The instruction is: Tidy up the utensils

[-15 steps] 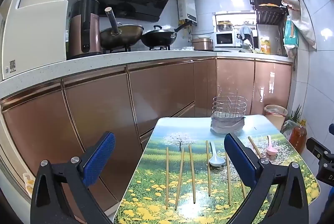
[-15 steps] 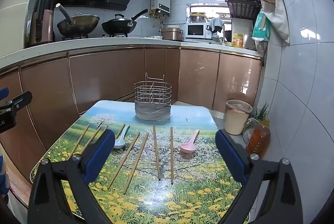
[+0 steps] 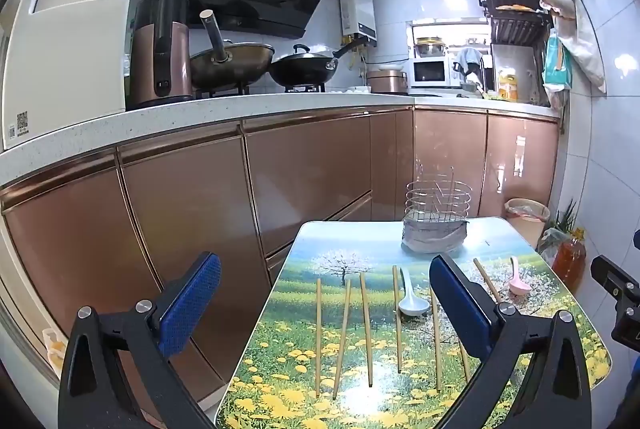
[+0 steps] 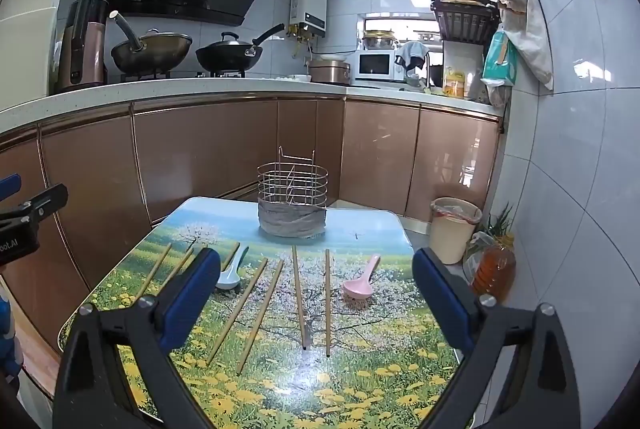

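Note:
Several wooden chopsticks lie side by side on the flower-print table; they also show in the left wrist view. A white spoon lies among them at the left, also visible in the left wrist view. A pink spoon lies at the right, also seen in the left wrist view. A wire utensil basket stands at the table's far edge, also in the left wrist view. My left gripper is open and empty above the table's left front. My right gripper is open and empty above the chopsticks.
Copper-coloured kitchen cabinets run along the left and back. A bin and an oil bottle stand on the floor right of the table. Woks sit on the counter stove.

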`<state>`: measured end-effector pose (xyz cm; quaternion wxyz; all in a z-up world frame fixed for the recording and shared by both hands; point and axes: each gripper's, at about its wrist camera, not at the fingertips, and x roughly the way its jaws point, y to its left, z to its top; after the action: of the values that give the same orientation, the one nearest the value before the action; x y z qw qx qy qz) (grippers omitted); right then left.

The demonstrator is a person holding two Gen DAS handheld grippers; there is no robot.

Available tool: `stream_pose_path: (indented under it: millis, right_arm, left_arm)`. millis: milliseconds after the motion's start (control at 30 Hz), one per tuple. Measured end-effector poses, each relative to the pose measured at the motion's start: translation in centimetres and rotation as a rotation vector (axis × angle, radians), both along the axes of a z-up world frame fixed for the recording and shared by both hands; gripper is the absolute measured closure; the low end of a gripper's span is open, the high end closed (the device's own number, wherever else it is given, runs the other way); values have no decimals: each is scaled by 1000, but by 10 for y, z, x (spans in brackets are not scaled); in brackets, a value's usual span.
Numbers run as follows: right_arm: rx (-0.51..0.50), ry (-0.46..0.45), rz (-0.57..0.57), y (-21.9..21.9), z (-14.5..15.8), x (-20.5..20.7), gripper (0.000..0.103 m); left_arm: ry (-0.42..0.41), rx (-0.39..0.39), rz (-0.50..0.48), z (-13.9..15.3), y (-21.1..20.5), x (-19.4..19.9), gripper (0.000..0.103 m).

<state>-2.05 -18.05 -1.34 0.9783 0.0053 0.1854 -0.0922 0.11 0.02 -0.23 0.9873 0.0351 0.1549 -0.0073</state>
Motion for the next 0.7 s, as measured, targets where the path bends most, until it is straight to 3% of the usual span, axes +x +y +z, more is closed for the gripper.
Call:
stream_pose_path:
  millis: [700]
  right_arm:
    - [-22,12,17,3,-7,6,6]
  left_arm:
    - [12,11,8,-7,-1,6,0]
